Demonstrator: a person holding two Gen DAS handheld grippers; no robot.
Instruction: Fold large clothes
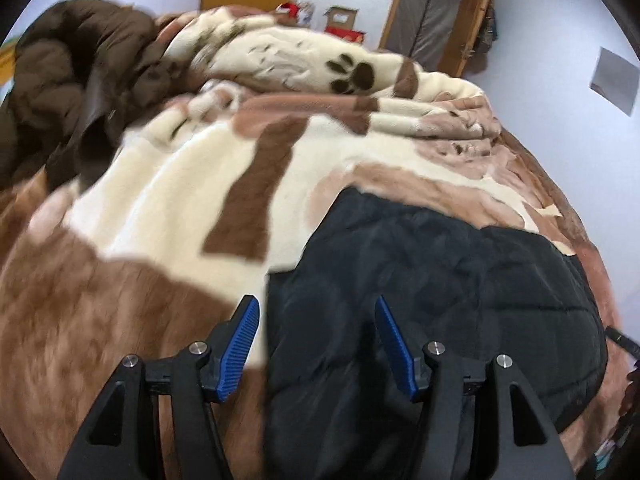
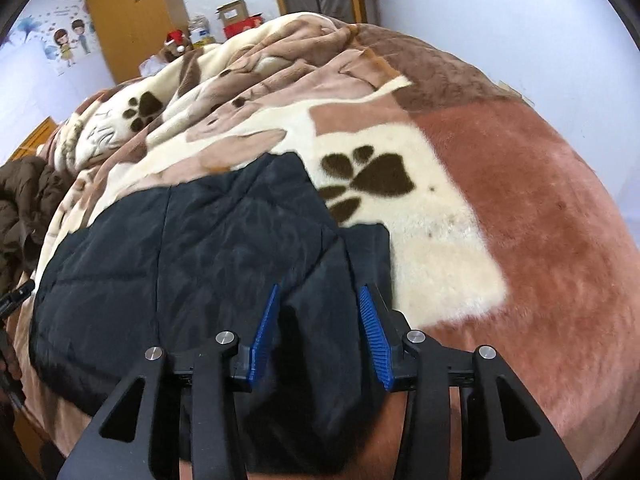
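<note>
Black jacket (image 1: pixel 420 300) flat on blanket (image 1: pixel 160 200); left gripper (image 1: pixel 316 312), right gripper (image 2: pixel 318 300) jaws apart, holding nothing.

So the bed (image 2: pixel 560 240) is covered by a fuzzy blanket (image 1: pixel 168 208) in brown, cream and pink with paw prints, bunched up toward the far end. A black quilted jacket (image 2: pixel 200 248) lies flat on it at the near side, and a brown puffy coat (image 1: pixel 72 80) sits heaped at the far left.
</note>
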